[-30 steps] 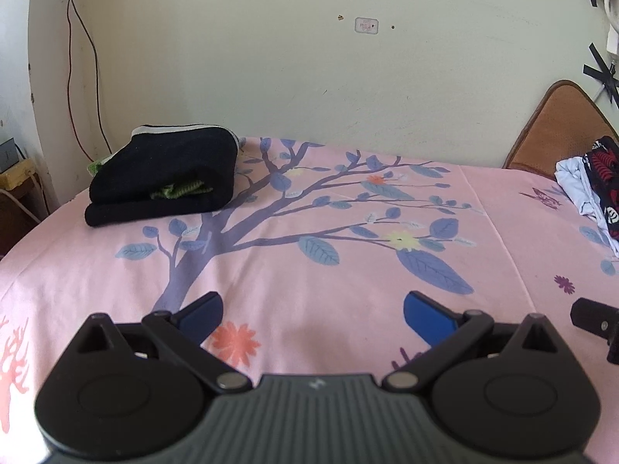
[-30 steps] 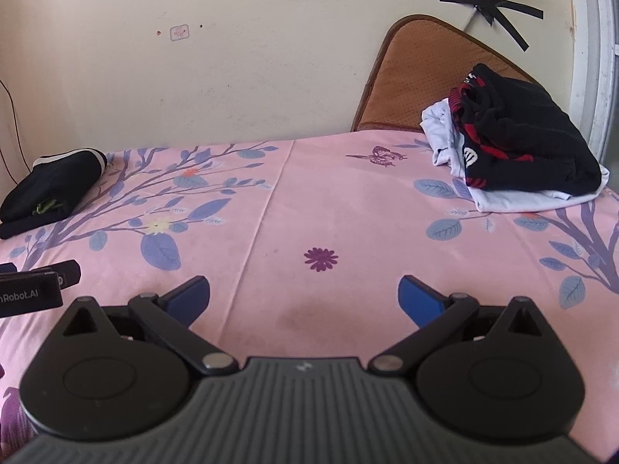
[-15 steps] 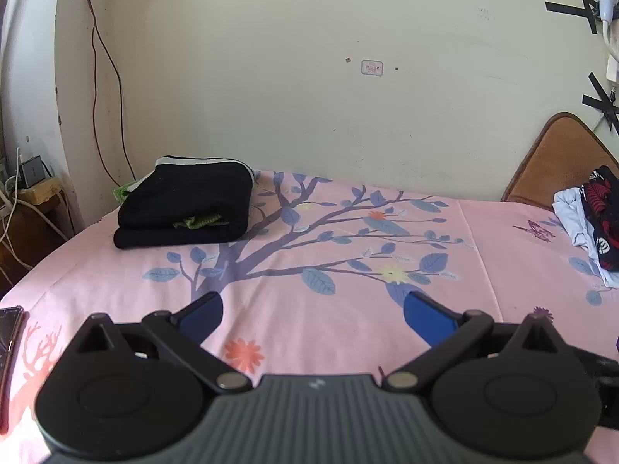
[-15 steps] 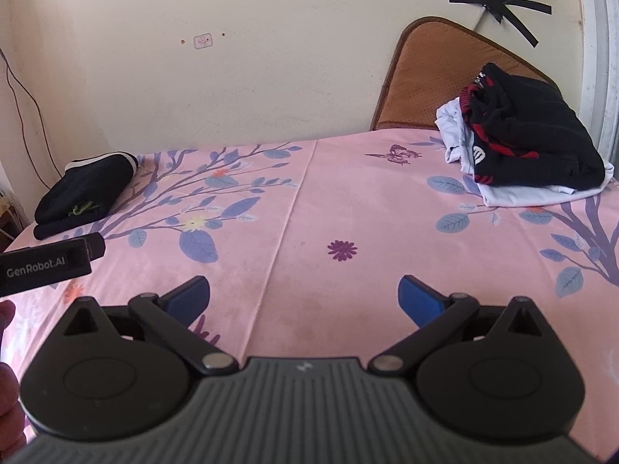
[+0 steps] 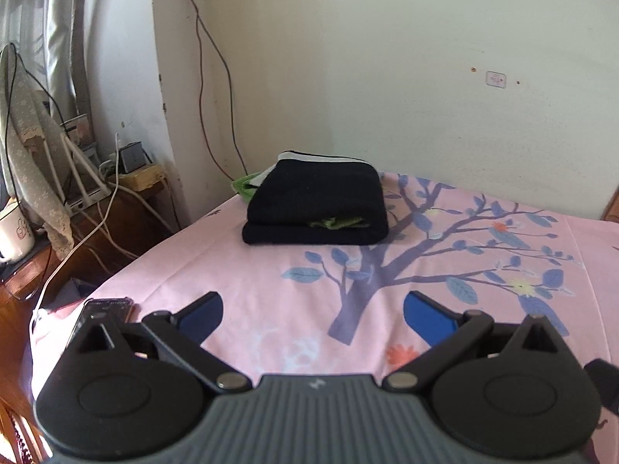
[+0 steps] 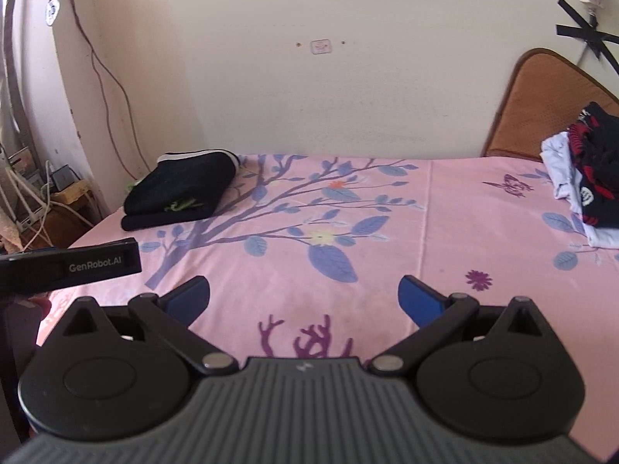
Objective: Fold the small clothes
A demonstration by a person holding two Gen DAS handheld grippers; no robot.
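- Since a second ago both views have swung to the left: the folded black garment (image 5: pixel 315 203) now sits near the middle of the left wrist view, and the bedside clutter of cables and a white mug (image 5: pixel 13 234) has come into sight at the left edge.
- In the right wrist view the heap of unfolded clothes (image 6: pixel 588 178), black-and-red over white, has slid out to the far right edge.
- The left tongs (image 5: pixel 313 315) are spread wide and hold nothing; only the pink floral bedsheet (image 5: pixel 271 270) shows between their blue tips.
- The right tongs (image 6: pixel 303 297) are equally wide apart and empty, above bare sheet.
- The folded garment, with a bit of green showing at its fold, lies at the far left corner of the bed, near the wall; the unfolded heap lies well apart from it, on the bed's right side in front of a brown woven mat (image 6: pixel 541 104).
- A dark phone (image 5: pixel 102 311) lies at the bed's left edge, just beside the left tongs.
- Judgement: one piece looks finished, and the step in hand is fetching the next one.
- To do it well, turn both tongs toward the heap, pinch only the top garment at an edge, and spread it on the open middle of the sheet before folding.
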